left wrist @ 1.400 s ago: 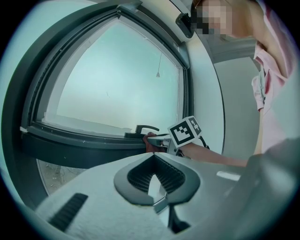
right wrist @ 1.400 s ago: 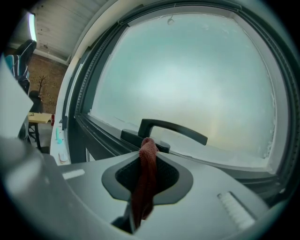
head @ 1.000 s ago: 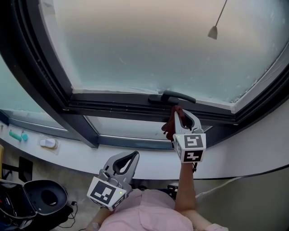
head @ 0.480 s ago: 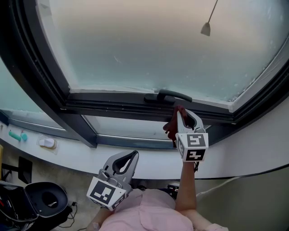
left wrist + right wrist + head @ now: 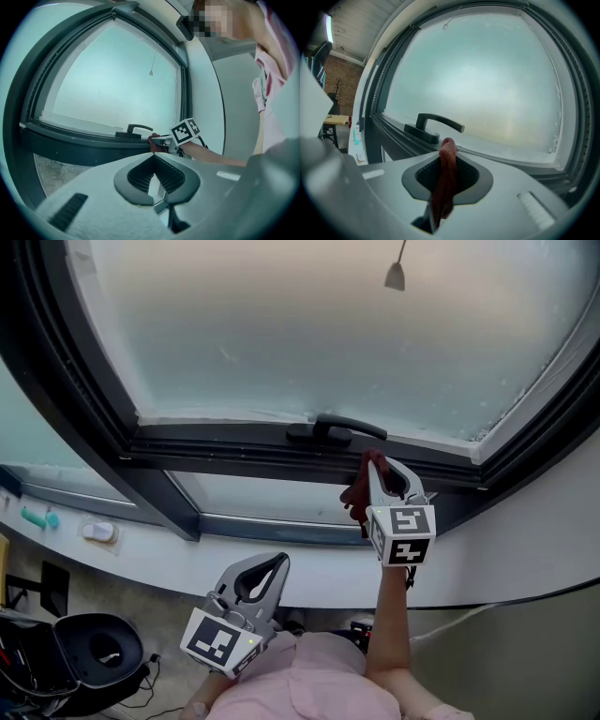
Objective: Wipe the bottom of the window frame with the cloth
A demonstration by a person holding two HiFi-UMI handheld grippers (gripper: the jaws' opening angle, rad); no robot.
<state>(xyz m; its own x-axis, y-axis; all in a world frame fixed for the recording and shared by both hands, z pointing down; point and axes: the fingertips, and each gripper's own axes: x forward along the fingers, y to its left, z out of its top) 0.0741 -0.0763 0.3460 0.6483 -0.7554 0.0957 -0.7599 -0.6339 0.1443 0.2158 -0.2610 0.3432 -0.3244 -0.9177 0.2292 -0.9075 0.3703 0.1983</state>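
Note:
The dark window frame's bottom rail [image 5: 225,451] runs across the head view, with a black handle [image 5: 336,430] on it. My right gripper [image 5: 376,463] is shut on a red cloth [image 5: 357,493], its tips against the rail just right of the handle. In the right gripper view the cloth [image 5: 446,176] hangs bunched between the jaws of the gripper [image 5: 448,151], close to the handle [image 5: 436,124]. My left gripper [image 5: 278,563] is held low near the person's body, shut with nothing in it. Its own view shows the closed tips [image 5: 153,155] and the cloth [image 5: 153,140] beyond them.
A white sill [image 5: 309,573] curves below the frame. Small teal items [image 5: 37,518] and a white one [image 5: 98,532] lie on it at the left. A black round bin [image 5: 98,652] stands on the floor lower left. A blind pull [image 5: 395,276] hangs before the frosted glass.
The right gripper with the cloth has slid to the right along the rail, away from the handle. The left gripper has stayed where it was.

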